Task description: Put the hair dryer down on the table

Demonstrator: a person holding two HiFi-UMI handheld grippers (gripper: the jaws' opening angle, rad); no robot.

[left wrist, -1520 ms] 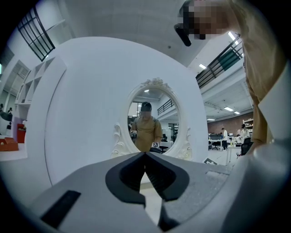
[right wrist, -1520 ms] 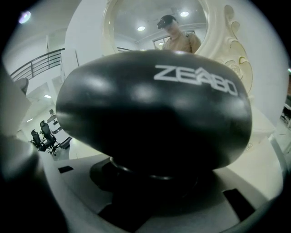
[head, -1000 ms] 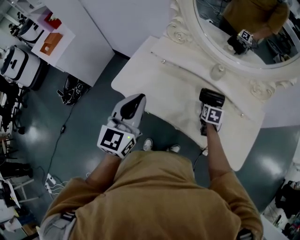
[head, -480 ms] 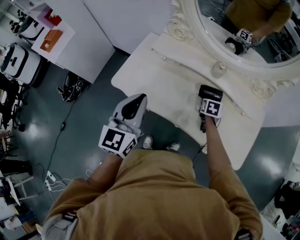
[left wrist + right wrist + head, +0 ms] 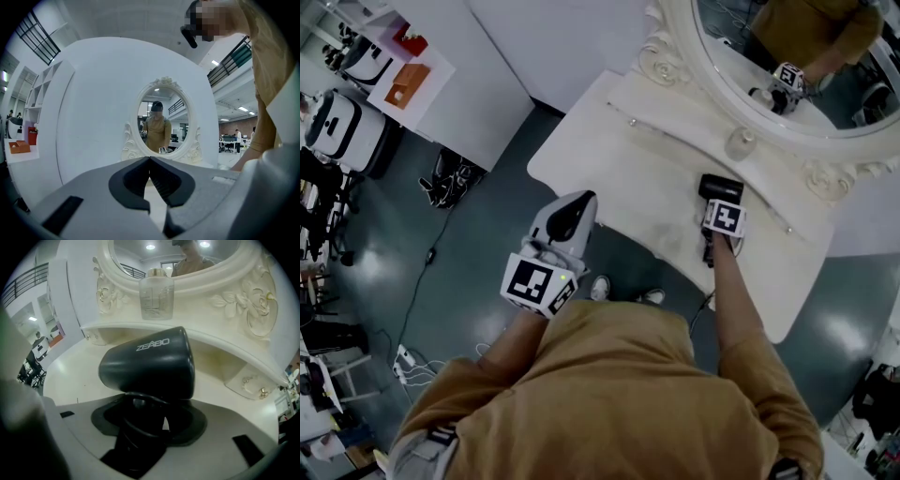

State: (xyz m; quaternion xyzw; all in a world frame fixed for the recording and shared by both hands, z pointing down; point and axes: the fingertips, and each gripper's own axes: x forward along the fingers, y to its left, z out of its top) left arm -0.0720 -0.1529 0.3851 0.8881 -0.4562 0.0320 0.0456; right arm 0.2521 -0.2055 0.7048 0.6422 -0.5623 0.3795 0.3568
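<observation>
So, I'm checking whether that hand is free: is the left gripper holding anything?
No, the left gripper has its jaws shut tip to tip with nothing between them.

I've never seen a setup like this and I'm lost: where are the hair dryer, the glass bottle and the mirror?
hair dryer (image 5: 150, 364), right gripper view, on its dark barrel.
glass bottle (image 5: 157, 296), right gripper view, on its clear body.
mirror (image 5: 174, 112), left gripper view, on its glass.

The right gripper (image 5: 719, 204) sinks lower and tips steeper toward the table (image 5: 619, 159), bringing the hair dryer (image 5: 723, 188) down; its jaws have just been opening, the handle between them.
</observation>
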